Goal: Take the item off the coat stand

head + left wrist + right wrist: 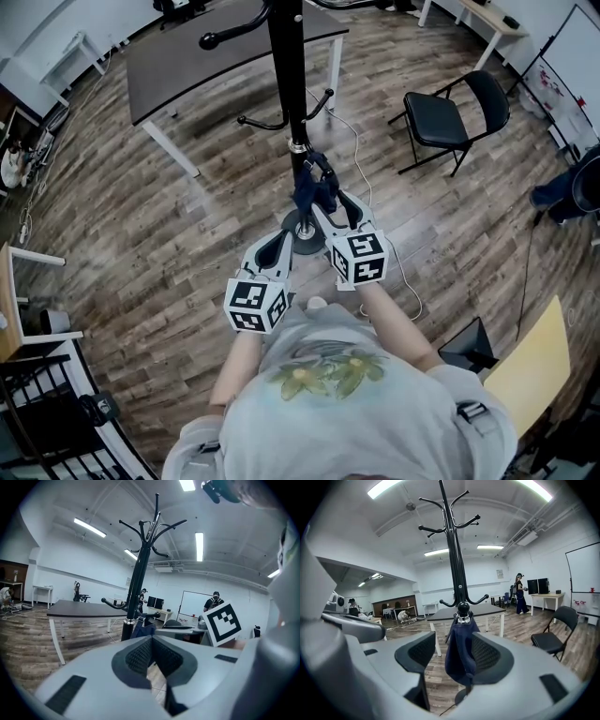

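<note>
Both right gripper (453, 654) jaws stand wide around navy cloth (459, 641); left gripper (152, 640) jaws together.

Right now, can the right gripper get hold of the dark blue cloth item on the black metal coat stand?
Probably yes. The right gripper is open and the dark blue cloth item hangs from the black metal coat stand between its jaws; nothing blocks it.

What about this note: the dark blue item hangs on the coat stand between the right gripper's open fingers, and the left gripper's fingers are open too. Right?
Not quite. The left gripper view shows the fingers of the left gripper shut together on nothing. The rest stands: the dark blue item hangs on the coat stand between the open fingers of the right gripper.
</note>
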A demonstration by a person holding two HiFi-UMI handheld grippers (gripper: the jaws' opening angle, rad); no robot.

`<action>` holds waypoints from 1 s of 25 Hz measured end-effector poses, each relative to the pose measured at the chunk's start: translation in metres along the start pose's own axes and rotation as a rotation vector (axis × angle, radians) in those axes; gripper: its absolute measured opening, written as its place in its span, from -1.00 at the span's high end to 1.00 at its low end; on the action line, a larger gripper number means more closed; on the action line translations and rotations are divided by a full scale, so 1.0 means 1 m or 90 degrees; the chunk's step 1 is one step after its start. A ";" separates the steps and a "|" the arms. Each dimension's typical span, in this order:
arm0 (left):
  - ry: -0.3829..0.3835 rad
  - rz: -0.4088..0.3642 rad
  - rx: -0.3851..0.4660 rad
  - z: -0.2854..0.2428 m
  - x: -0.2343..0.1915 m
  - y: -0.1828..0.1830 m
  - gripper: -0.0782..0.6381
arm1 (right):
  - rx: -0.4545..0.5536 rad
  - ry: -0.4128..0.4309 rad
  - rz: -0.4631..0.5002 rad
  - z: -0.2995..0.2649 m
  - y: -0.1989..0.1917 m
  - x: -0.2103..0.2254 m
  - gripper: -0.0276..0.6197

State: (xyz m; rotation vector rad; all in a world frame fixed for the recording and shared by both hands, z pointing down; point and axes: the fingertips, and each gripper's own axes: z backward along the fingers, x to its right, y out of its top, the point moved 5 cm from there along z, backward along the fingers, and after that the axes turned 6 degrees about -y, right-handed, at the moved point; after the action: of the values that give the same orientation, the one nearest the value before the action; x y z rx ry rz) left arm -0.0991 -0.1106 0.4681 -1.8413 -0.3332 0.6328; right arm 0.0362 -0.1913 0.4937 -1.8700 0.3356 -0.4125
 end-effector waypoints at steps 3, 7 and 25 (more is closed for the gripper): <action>-0.002 0.000 -0.002 -0.004 0.000 0.000 0.74 | -0.007 -0.006 -0.013 -0.006 -0.001 0.002 0.20; 0.002 0.002 -0.004 -0.007 0.000 -0.001 0.74 | -0.015 -0.013 -0.017 -0.013 -0.004 0.006 0.20; 0.023 0.016 -0.014 -0.006 -0.019 -0.008 0.74 | -0.058 -0.060 0.010 -0.046 -0.023 0.006 0.26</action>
State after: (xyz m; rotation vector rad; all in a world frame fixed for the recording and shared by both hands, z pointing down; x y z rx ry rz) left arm -0.1104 -0.1228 0.4817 -1.8782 -0.2940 0.6143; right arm 0.0219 -0.2246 0.5303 -1.9678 0.3095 -0.3027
